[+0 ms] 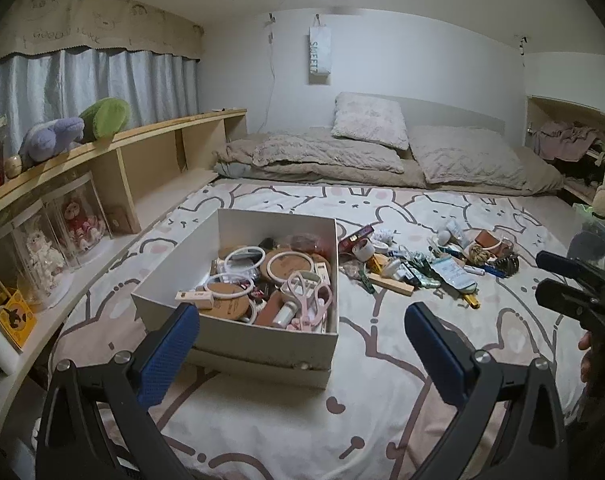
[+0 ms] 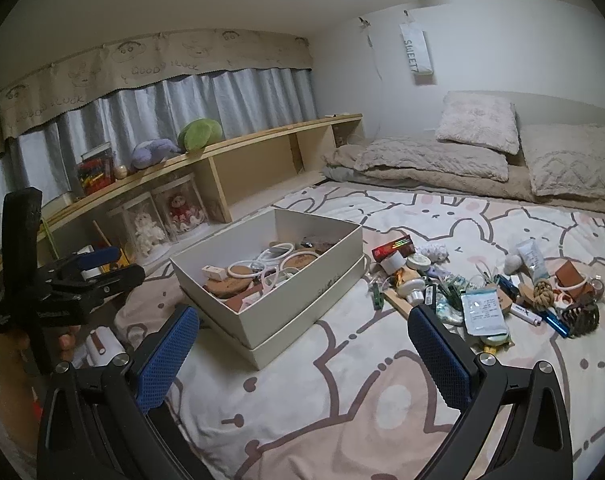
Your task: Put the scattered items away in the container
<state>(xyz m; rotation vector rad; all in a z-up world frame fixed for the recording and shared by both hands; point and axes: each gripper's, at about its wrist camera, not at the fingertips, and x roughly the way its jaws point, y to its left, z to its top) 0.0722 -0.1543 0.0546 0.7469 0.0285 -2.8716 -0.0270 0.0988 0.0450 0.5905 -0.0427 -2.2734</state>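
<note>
A cream cardboard box [image 1: 238, 326] sits on the rabbit-print bedspread [image 1: 382, 400], holding white-rimmed cork discs, a pink curler and other small things. To its right lies the scattered pile [image 1: 426, 266]: a red carton [image 2: 392, 247], a blue packet [image 2: 482, 312], a rope knot [image 2: 542, 292], a brown hair claw [image 2: 580, 318] and a wooden block [image 1: 390, 284]. My left gripper [image 1: 302, 312] is open and empty just short of the box's near wall. My right gripper [image 2: 302, 312] is open and empty between the box [image 2: 286, 312] and the pile, above the bedspread.
A wooden shelf [image 1: 142, 136] runs along the left with plush toys [image 1: 78, 128] and doll jars [image 1: 74, 216]. Pillows and folded bedding [image 1: 366, 152] lie at the back. A lint roller [image 2: 102, 344] rests by the left gripper [image 2: 102, 268]. A hand holds the right gripper [image 1: 570, 280].
</note>
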